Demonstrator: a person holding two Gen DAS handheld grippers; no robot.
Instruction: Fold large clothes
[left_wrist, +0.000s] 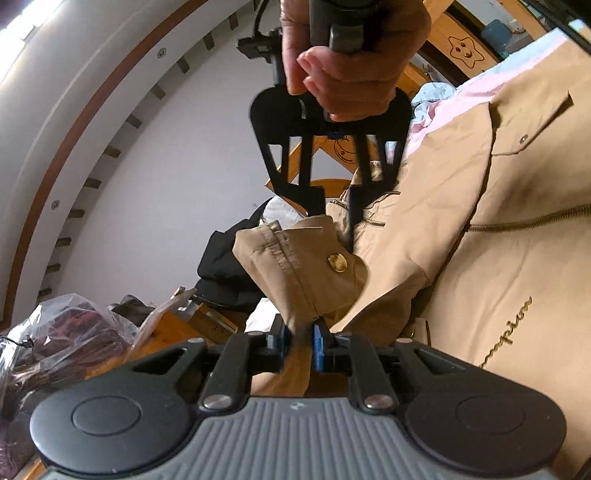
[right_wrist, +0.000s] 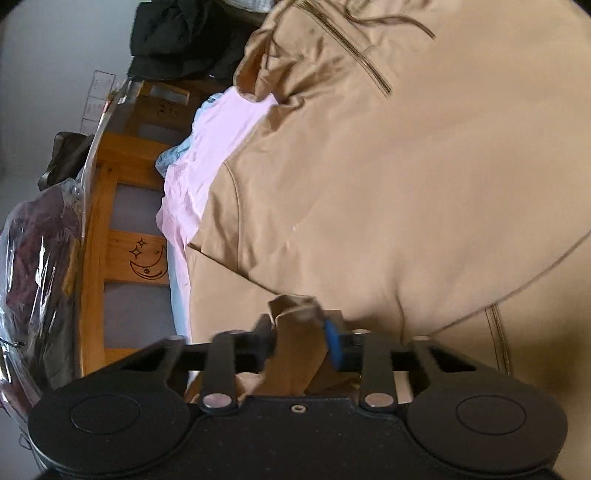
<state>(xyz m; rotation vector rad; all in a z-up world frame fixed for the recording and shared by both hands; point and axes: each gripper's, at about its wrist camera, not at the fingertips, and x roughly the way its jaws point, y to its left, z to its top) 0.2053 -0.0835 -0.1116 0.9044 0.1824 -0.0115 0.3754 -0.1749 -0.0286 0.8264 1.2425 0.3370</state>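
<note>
The tan jacket (right_wrist: 388, 184) lies spread over a pink sheet (right_wrist: 207, 155) on a bed with a wooden rail (right_wrist: 107, 206). The left gripper (left_wrist: 300, 339) has its jaws nearly closed on the jacket's cuff (left_wrist: 295, 258), which carries a brass snap button (left_wrist: 336, 263) and stands up off the bed. The right gripper (right_wrist: 299, 339) is pinched narrow on a fold of the same tan cloth at the jacket's edge. In the left view the right gripper, held from above by a hand (left_wrist: 354, 59), reaches down to the cloth just beyond the cuff. Beside the bed a clear plastic bag (right_wrist: 33, 258) holds dark reddish clothing; what kind I cannot tell. A heap of black clothes (right_wrist: 177, 33) lies at the far end
</note>
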